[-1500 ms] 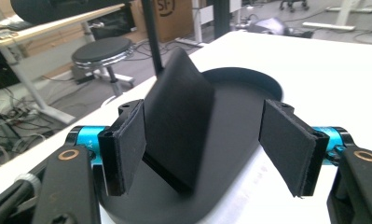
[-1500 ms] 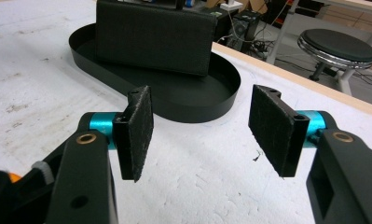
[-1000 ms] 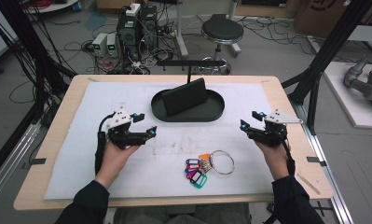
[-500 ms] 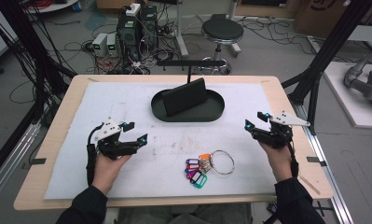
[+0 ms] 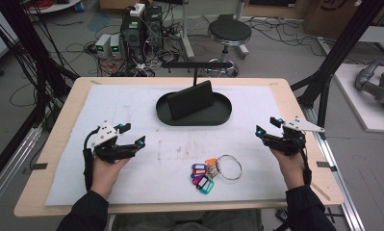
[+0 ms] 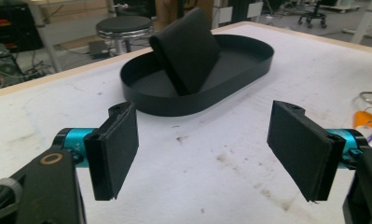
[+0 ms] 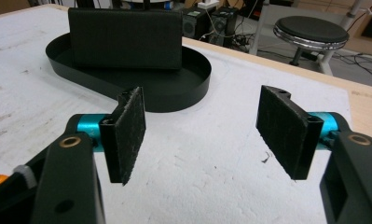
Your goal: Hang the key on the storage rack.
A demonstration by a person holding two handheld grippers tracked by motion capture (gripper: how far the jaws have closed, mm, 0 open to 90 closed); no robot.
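With both the left gripper (image 5: 132,144) and right gripper (image 5: 266,134) spread open and empty, the key ring with coloured tags (image 5: 213,171), lying flat at lower centre of the counter (image 5: 132,106), could skid away from a shallow pinch.

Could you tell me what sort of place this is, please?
Probably a lab or workshop set up for recording: a padded work table, loose cables and electronics boxes on the floor, and a round stool behind.
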